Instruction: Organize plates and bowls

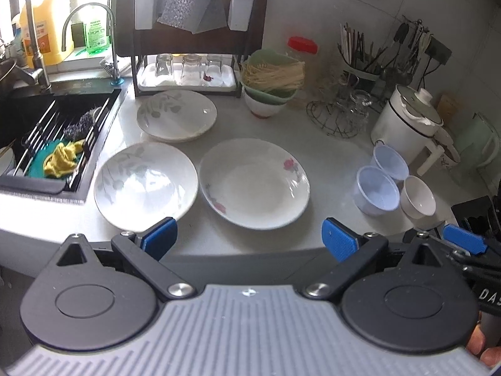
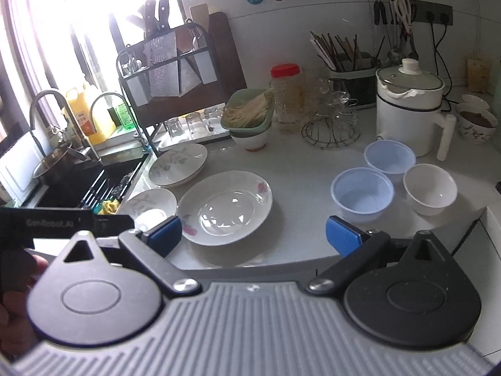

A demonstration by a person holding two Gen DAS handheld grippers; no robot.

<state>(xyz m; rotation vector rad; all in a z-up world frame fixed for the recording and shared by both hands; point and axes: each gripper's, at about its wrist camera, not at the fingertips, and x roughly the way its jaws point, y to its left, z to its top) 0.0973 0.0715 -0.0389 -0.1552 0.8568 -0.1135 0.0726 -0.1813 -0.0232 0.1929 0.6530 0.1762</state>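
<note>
We see the leaf-pattern plate (image 2: pixel 147 204) half hidden at eight o'clock behind the left gripper (image 2: pixel 62 222), itself cut off.

I note my left gripper (image 1: pixel 249 239) and right gripper (image 2: pixel 253 235) both level, jaws spread wide, blue pads (image 1: pixel 339 240) gripping nothing.

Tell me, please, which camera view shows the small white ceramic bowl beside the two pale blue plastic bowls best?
The right wrist view: the small white ceramic bowl sits large and fully visible, inside included. The left wrist view shows it smaller, near the right edge, distorted by the fisheye.
</note>
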